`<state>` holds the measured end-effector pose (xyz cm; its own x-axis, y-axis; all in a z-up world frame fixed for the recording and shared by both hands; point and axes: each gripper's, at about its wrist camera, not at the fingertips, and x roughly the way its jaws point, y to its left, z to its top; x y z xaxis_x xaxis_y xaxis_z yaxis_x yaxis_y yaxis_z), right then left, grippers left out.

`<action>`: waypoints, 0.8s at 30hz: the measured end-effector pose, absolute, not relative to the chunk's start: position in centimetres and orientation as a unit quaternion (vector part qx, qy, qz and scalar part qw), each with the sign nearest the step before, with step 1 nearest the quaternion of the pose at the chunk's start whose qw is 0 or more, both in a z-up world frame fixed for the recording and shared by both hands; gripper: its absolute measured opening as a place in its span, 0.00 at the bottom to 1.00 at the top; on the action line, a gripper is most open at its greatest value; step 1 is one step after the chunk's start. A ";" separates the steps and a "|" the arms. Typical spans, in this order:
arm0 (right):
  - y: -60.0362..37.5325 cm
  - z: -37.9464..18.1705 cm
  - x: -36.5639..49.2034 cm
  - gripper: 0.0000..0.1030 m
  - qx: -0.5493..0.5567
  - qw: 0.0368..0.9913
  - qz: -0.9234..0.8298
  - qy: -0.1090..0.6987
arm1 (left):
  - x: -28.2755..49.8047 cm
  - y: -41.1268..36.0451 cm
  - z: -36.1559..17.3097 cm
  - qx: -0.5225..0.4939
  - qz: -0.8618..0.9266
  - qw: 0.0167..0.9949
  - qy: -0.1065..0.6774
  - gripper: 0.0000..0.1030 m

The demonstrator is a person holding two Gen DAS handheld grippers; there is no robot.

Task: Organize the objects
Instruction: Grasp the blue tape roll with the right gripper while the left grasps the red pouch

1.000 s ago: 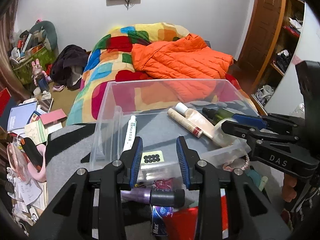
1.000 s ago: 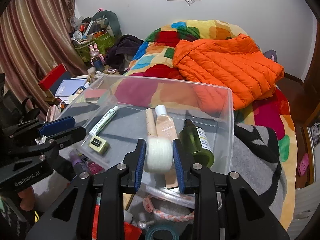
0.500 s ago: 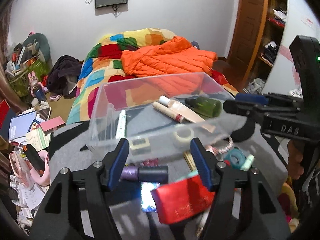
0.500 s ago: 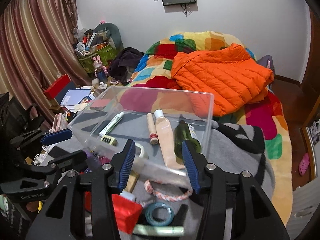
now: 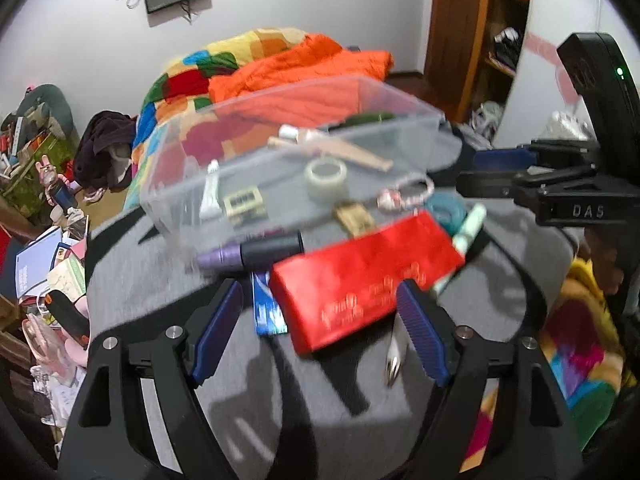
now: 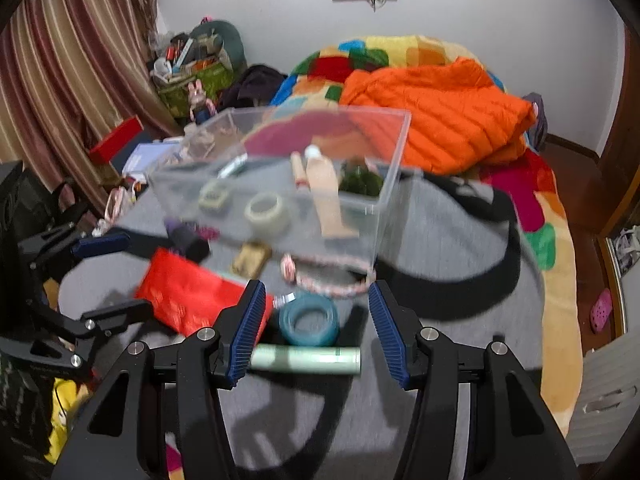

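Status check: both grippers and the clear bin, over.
Left gripper jaws opening, empty, over red box. Right gripper jaws opening, empty, above teal tape roll. White tape roll in clear bin.

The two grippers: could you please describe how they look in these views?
Both the left gripper and the right gripper have matte black, angular plastic arms with silver screw heads and ribbed blue pads on the fingers. Seen from the side, the right one carries white "DAS" lettering and a green light.
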<state>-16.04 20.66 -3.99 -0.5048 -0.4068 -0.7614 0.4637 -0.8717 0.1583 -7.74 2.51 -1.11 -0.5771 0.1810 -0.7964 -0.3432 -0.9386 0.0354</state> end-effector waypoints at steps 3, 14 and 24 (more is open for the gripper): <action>21.0 -5.2 -15.6 0.49 0.446 0.250 -0.859 0.035 | -7.3 2.2 -2.1 -0.448 0.875 0.151 0.104 0.77; 20.8 -7.3 -16.1 0.49 0.466 0.248 -0.849 0.038 | -8.9 2.8 -3.5 -0.454 0.870 0.148 0.118 0.78; 19.6 -7.8 -16.5 0.46 0.463 0.258 -0.846 0.059 | -11.4 4.5 -4.1 -0.456 0.864 0.168 0.133 0.79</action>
<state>-16.52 19.56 -7.79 -0.4381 -0.3818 -0.8139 0.4906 -0.8601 0.1394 -11.37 4.51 -4.09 -0.5269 0.1686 -0.8330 -0.4112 -0.9084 0.0762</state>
